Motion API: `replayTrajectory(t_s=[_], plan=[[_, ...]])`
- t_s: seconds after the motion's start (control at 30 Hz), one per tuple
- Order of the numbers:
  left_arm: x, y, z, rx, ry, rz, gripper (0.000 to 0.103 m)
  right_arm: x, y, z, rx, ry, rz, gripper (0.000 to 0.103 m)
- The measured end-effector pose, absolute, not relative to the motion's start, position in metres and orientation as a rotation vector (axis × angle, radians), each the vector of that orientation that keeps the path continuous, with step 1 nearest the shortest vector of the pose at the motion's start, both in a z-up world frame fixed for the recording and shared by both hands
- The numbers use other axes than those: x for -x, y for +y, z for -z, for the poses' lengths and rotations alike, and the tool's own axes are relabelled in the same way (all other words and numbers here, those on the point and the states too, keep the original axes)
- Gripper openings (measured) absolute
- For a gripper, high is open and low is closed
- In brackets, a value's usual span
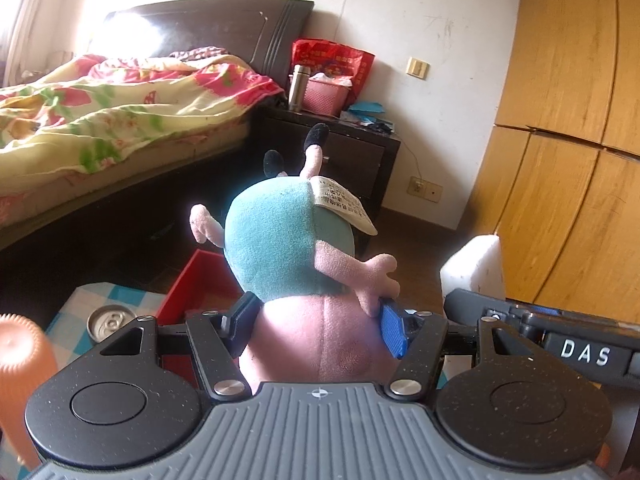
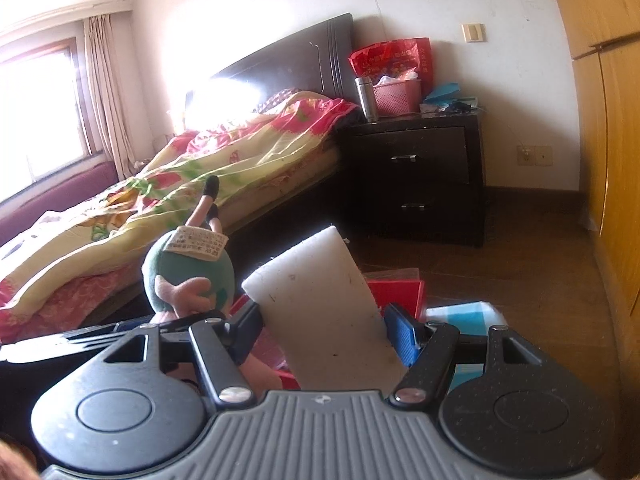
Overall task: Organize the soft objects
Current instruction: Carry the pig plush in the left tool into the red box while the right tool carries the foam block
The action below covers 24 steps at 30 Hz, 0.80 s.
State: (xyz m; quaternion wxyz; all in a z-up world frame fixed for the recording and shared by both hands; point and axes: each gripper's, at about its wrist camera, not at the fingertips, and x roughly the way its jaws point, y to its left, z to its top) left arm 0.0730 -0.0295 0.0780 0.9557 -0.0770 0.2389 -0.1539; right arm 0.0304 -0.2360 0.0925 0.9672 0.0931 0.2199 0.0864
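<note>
Left hand-held gripper (image 1: 318,326) of mine clamps the upside-down plush toy (image 1: 280,240) above the red box (image 1: 188,288); my right hand-held gripper (image 2: 326,330) pinches a white foam block (image 2: 316,296) beside it.

Plush toy (image 1: 276,240) fuzzy cloth; foam block (image 2: 320,300) matt white; wardrobe (image 1: 568,140) glossy wood.

White letters "DAS" stand on the black body of the right gripper (image 1: 584,350). The cream fabric tag (image 1: 344,204) on the teal and pink plush toy (image 1: 280,248) carries print too small to read.
</note>
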Motion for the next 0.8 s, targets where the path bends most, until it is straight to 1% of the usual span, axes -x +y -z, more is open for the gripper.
replayTrajectory(t_s=[0.53, 0.8], plan=[[-0.122, -0.038, -0.064, 0.14, 0.531, 0.221, 0.063, -0.092, -0.227, -0.078, -0.142, 0.455, -0.153, 0.045], [-0.166, -0.046, -0.045, 0.142, 0.604, 0.134, 0.064, -0.146, -0.228, -0.059, -0.138, 0.536, -0.121, 0.045]])
